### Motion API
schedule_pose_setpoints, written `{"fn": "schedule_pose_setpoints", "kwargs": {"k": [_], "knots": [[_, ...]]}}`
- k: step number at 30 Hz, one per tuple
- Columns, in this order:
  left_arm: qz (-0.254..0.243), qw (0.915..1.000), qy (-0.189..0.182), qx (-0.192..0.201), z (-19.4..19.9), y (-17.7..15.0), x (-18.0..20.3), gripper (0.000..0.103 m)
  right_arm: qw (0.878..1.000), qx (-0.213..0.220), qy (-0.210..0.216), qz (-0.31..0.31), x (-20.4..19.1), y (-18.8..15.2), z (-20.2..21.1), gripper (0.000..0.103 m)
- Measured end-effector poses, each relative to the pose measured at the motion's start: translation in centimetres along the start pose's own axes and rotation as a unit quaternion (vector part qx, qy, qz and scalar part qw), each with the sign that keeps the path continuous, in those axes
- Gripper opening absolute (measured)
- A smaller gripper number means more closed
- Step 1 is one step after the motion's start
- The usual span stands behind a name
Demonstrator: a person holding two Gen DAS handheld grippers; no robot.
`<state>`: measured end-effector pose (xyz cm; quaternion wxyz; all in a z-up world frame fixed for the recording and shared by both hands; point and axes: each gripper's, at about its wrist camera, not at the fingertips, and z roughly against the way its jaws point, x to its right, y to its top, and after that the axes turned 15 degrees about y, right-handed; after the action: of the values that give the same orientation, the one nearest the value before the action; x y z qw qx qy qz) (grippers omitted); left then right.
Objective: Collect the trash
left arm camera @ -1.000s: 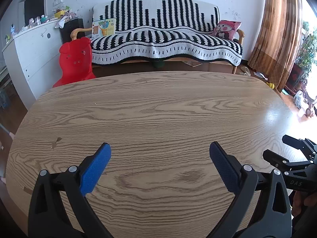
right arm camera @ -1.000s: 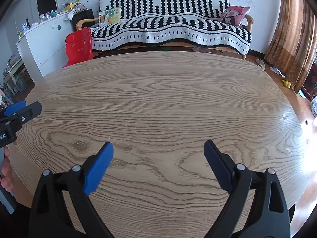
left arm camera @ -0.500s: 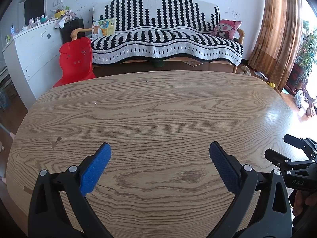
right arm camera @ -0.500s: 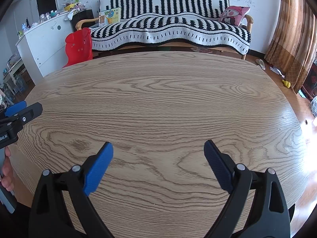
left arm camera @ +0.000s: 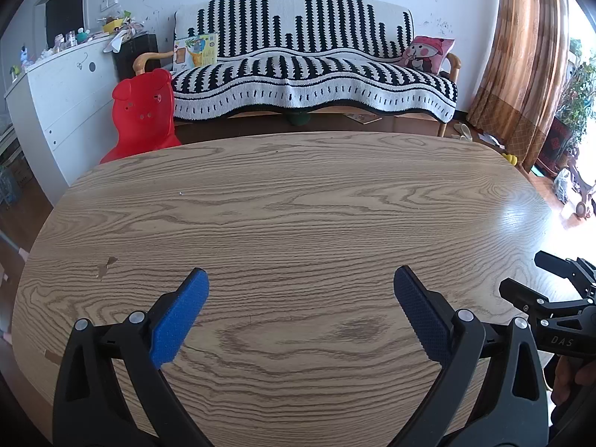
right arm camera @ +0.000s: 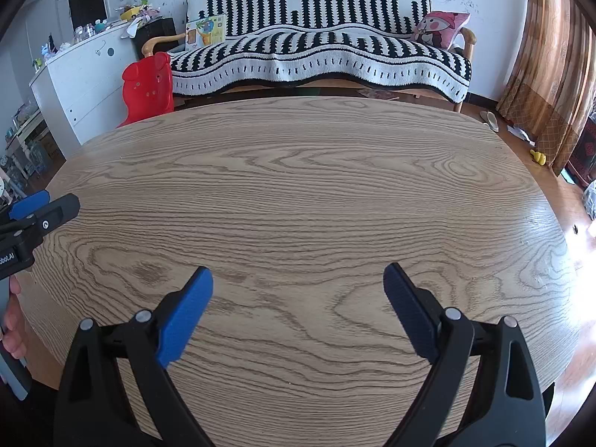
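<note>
Both grippers hover over a bare oval wooden table (left arm camera: 298, 201) (right arm camera: 298, 186). My left gripper (left arm camera: 301, 279) is open, its blue pads (left arm camera: 178, 316) wide apart with nothing between them. My right gripper (right arm camera: 298, 277) is open too, blue pads (right arm camera: 186, 316) spread and empty. No piece of trash shows on the table in either view. The right gripper's black fingers (left arm camera: 536, 290) appear at the right edge of the left wrist view. The left gripper's fingers (right arm camera: 41, 208) appear at the left edge of the right wrist view.
Beyond the table's far edge stands a sofa (left arm camera: 309, 67) with a black-and-white striped cover and a pink cushion (left arm camera: 428, 54). A red plastic child's chair (left arm camera: 143, 111) and a white cabinet (left arm camera: 67, 108) stand at the left. Brown curtains (left arm camera: 521, 56) hang at the right.
</note>
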<state>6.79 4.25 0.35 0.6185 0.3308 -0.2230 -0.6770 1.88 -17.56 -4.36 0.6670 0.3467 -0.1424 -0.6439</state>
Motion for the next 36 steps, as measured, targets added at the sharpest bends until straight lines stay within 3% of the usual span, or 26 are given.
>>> {"fn": "schedule_pose_setpoints", "kwargs": {"k": [36], "knots": [[-0.013, 0.9998, -0.008, 0.011, 0.46, -0.65, -0.20, 0.096, 1.000, 0.001, -0.004, -0.002, 0.69, 0.05, 0.62, 0.090]]}}
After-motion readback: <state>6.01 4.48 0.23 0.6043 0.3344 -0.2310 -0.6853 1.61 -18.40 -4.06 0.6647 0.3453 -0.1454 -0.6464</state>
